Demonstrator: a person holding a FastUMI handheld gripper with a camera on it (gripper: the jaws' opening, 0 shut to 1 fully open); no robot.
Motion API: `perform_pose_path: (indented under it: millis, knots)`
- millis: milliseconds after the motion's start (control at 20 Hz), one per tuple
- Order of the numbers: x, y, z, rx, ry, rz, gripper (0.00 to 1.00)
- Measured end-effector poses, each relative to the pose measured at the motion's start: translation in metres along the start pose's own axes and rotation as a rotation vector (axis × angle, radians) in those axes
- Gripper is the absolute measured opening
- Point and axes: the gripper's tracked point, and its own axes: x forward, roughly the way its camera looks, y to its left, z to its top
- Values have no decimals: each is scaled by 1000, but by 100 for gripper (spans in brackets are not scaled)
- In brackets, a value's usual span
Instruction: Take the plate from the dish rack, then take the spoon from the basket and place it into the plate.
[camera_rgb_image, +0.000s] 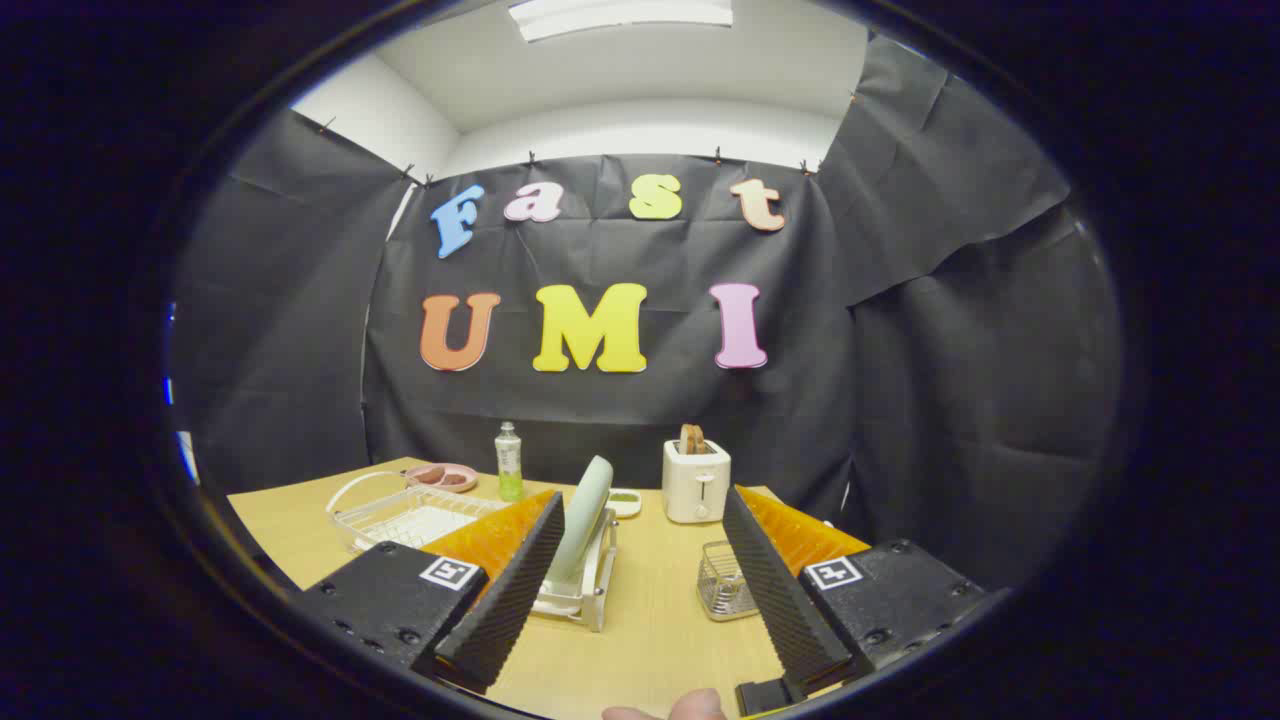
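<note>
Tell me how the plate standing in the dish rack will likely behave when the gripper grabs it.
The plate stands on edge in the dish rack, leaning, so a nudge may tip it further. It looks rigid and smooth, probably slippery on a thin rim. The open gripper has not yet reached it; the plate stands by one of its fingers.

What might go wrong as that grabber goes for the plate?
The open gripper has not reached the plate, which stands on edge in a small dish rack. A poor pinch on the thin rim may let it slip or drag the light rack along. The wire basket sits near one finger and might get bumped.
</note>
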Motion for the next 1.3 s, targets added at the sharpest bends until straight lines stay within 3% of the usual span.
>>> perform_pose_path:
  millis: [600,1100,1300]
  knots:
    - [6,8,-4,-29,-2,19,100]
    - [32,10,6,-27,66,73,100]
    - [54,16,15,14,163,121,100]
